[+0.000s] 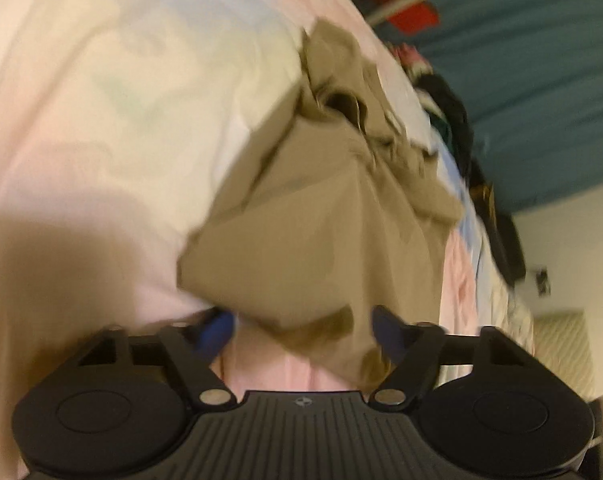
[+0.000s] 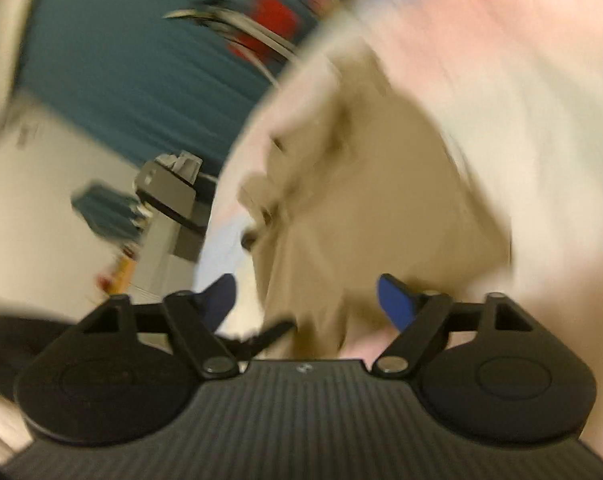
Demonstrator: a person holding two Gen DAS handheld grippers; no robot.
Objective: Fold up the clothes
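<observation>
Both views are tilted and smeared by motion, the right wrist view far more so, so fine detail of seams and folds cannot be read. In the left wrist view the tan garment (image 1: 321, 216) lies rumpled on a pale pink and cream bedsheet (image 1: 101, 120), bunched into dark folds at its far end and spreading flatter toward the camera; what kind of garment it is cannot be told. A dark heap of other clothes (image 1: 457, 128) sits beyond it along the edge of the bed, too blurred to sort out, and a teal wall (image 1: 541, 80) with red and white shapes fills the corner. The left gripper (image 1: 301, 330) stands partly open, its blue pads (image 1: 217, 332) spread apart with the near corner of the garment lying between them; the cloth overlaps the right-hand pad, but neither pad visibly presses on it. In the right wrist view the same garment (image 2: 361, 208) is a soft tan blur on the sheet (image 2: 501, 80). The right gripper (image 2: 307, 304) is likewise partly open, with the near edge of the cloth between its pads (image 2: 397, 304), apparently unclamped. A grey box-like object (image 2: 169, 188) at left stays indistinct.
</observation>
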